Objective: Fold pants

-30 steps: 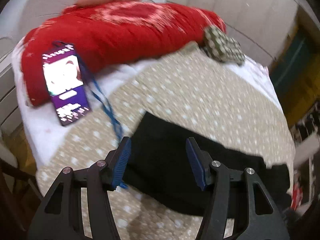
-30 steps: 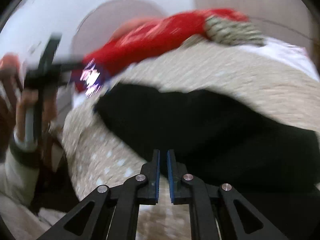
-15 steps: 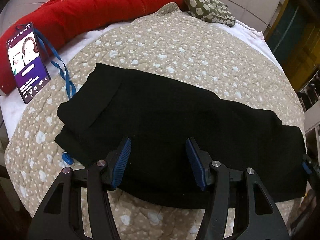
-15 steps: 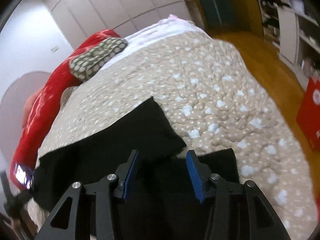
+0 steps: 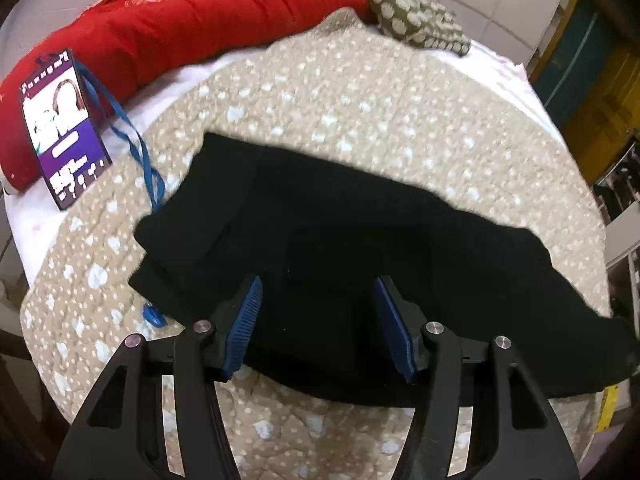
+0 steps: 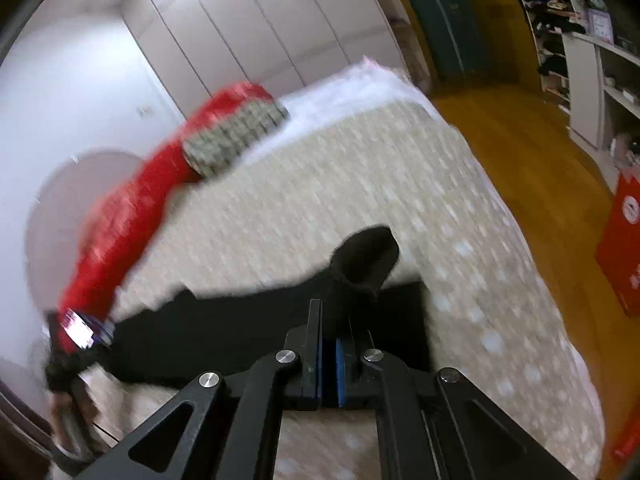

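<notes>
Bed (image 6: 360, 184) under a beige spotted quilt (image 5: 360, 92), white sheet (image 6: 352, 92) at the far edge. Red bolster (image 5: 208, 20) and dotted cushion (image 5: 416, 20) at its head. White panelled wardrobe doors (image 6: 248, 28) behind, ceiling light reflected. Orange wooden floor (image 6: 532, 160), white shelves (image 6: 592, 80) to the right.

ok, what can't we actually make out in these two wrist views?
- Right tool: shut on the black pants; right wrist view, its own fingers hide how much cloth is pinched.
- Pants' right end: left wrist view, cut off near the frame edge.
- Phone: screen text too small and blurred, left wrist view.
- Person's hand: right wrist view, motion blur.
- Left tool: open over the pants; contact unclear.
</notes>
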The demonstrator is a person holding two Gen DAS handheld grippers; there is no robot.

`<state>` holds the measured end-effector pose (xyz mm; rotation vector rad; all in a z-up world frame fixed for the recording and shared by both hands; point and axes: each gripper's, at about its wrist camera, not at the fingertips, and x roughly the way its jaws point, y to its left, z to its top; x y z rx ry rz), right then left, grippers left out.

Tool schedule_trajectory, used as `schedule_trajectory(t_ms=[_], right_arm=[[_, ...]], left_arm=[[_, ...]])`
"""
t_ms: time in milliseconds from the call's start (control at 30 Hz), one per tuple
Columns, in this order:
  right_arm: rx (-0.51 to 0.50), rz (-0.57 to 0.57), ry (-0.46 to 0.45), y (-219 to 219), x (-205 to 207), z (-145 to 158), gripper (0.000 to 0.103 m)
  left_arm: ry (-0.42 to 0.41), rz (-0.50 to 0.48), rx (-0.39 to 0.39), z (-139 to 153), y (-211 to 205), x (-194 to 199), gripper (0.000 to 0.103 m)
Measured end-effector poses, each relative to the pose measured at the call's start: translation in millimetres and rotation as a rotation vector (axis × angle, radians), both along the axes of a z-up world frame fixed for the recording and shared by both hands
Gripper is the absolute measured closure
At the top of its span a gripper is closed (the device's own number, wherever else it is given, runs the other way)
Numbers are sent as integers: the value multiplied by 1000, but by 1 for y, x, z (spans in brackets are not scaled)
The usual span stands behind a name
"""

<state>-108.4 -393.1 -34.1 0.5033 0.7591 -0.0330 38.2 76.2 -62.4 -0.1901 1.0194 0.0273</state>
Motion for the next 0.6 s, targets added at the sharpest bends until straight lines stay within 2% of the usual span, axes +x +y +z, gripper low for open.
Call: schedule_trajectory(t_ms=[100, 133, 167, 233, 267, 333, 433, 600], right_arm=[[-39, 4, 149, 6, 10, -41, 99], [-46, -4, 168, 6, 10, -47, 98], [-45, -11, 155, 6, 7, -45, 95], [-101, -54, 143, 1, 3, -27, 79], [-148, -75, 117, 0, 1, -13, 78], [-183, -72, 52, 2, -1, 10, 73], [-138, 71, -33, 30, 9, 28, 70], [-12, 451, -87, 142, 55, 17, 70]], left_arm=[[-8, -10, 12, 1, 0, -8, 45], [-10, -12, 13, 4, 2, -10, 45], [-12, -11, 14, 6, 5, -11, 45], [-32, 9, 25, 15, 15, -13, 45], [-39, 22, 32, 18, 19, -14, 45], [-58, 62, 37, 24, 32, -16, 45], [-60, 97, 35, 24, 46, -16, 45], [-31, 152, 19, 15, 68, -13, 45]])
